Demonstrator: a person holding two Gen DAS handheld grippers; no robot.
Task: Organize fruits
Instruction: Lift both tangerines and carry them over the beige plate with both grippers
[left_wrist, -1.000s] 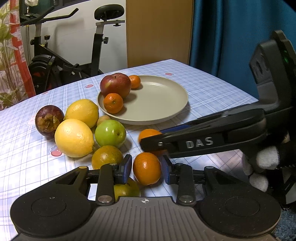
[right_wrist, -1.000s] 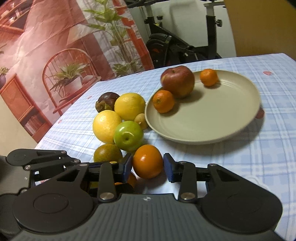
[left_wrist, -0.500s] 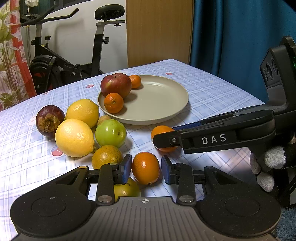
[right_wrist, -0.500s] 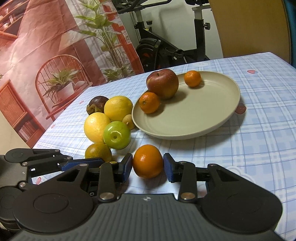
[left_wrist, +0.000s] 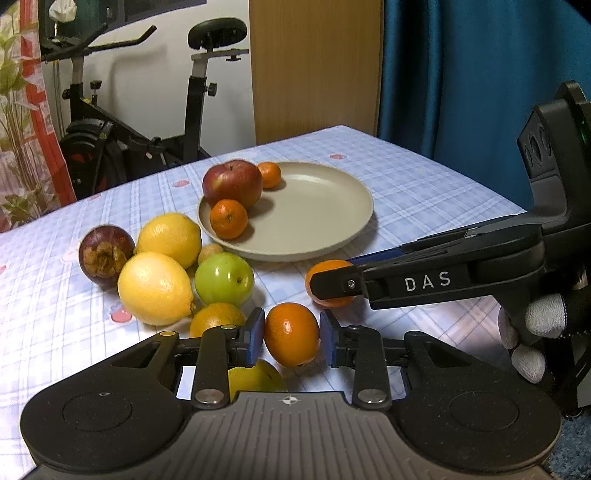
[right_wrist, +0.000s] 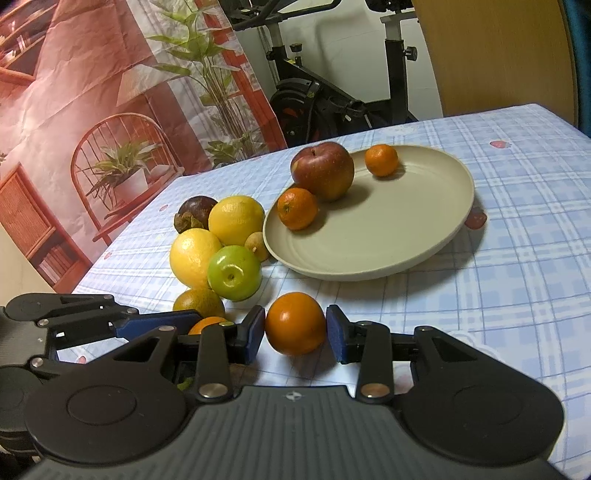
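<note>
Orange fruit sits gripped in each claw beside my beige plate (left_wrist: 332, 236): left gripper (left_wrist: 291, 341) pinches one orange (left_wrist: 291, 339), right gripper (right_wrist: 295, 325) another orange (right_wrist: 295, 323); only the left view shows a gloved hand (left_wrist: 535, 332), cut off.

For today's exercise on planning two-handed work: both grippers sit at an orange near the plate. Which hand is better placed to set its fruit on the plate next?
Right, probably. The right gripper is shut on its orange, with the plate just ahead, while the left gripper's orange lies farther back.

left gripper (left_wrist: 291, 345) clamped, right gripper (right_wrist: 295, 334) clamped
</note>
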